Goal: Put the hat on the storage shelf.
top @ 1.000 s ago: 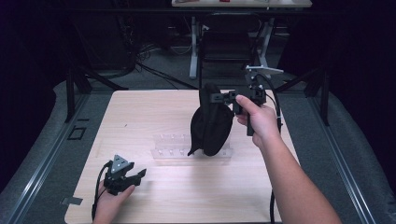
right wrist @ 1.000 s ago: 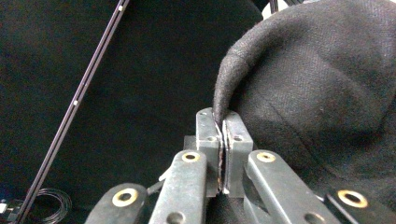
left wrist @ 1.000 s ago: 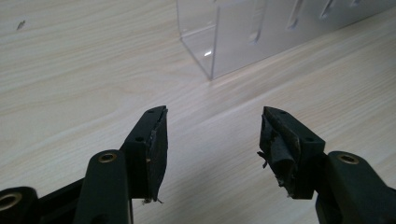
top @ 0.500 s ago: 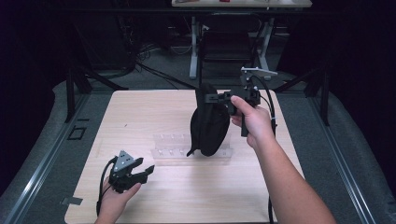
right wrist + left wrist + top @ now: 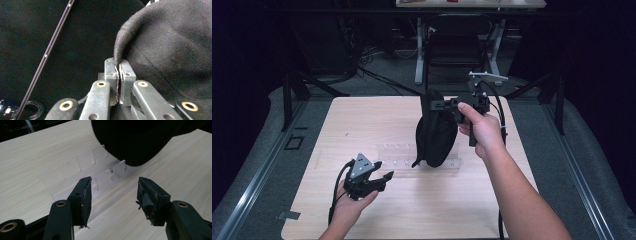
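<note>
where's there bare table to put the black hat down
Free: the far left of the table, behind the clear organizer, and the near right strip, beside the person's forearm. Crowded: the middle, where the black hat hangs over the organizer, and near left by the left gripper.

The table (image 5: 362, 125) is lit from above, the surroundings dark; the close views look soft and grainy.

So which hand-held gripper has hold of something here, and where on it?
The right hand-held gripper pinches the black fabric bag by its upper edge, so it hangs. The left hand-held gripper is open, holding nothing.
</note>
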`<state>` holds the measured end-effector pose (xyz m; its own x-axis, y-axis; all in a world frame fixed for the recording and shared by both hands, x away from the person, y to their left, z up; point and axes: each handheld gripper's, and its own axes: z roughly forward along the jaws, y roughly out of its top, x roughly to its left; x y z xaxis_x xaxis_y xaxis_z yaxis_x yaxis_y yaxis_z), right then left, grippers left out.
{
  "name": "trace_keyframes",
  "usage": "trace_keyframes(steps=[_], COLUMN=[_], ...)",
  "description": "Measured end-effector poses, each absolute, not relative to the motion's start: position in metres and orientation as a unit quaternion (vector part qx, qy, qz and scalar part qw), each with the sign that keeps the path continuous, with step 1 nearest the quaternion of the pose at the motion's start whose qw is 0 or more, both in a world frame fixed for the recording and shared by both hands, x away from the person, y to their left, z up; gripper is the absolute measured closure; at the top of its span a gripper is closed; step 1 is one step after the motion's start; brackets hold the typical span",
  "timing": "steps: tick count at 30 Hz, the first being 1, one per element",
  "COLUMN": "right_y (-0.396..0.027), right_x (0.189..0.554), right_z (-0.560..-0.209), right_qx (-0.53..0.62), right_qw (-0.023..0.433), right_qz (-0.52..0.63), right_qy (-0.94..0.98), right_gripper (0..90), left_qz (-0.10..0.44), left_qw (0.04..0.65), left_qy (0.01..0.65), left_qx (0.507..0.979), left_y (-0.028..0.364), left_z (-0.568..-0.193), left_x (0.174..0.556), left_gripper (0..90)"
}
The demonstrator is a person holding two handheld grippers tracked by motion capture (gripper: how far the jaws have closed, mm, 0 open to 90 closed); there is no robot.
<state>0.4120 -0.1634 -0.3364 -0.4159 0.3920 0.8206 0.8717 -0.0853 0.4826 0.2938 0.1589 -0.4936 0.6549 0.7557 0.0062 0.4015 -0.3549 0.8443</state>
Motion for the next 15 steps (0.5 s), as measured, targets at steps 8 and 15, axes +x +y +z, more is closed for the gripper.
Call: trace_keyframes(steps=[8, 15], right_y=[-0.161, -0.156], right_x=[0.411, 0.411], right_z=[-0.333, -0.331], right_qx=[-0.495, -0.495], right_qw=[0.213, 0.212], right_qz=[-0.54, -0.539], right_qy=[-0.646, -0.648], right_gripper=[87.0, 86.8], left_qz=[0.205, 0.202], left_qw=[0.438, 0.44], left_qy=[0.341, 0.327], left_qx=[0.806, 0.811], left_y=[0.134, 0.119], left_z=[-0.483, -0.477], left_x=[0.296, 0.297], left_gripper=[46.6, 50.2])
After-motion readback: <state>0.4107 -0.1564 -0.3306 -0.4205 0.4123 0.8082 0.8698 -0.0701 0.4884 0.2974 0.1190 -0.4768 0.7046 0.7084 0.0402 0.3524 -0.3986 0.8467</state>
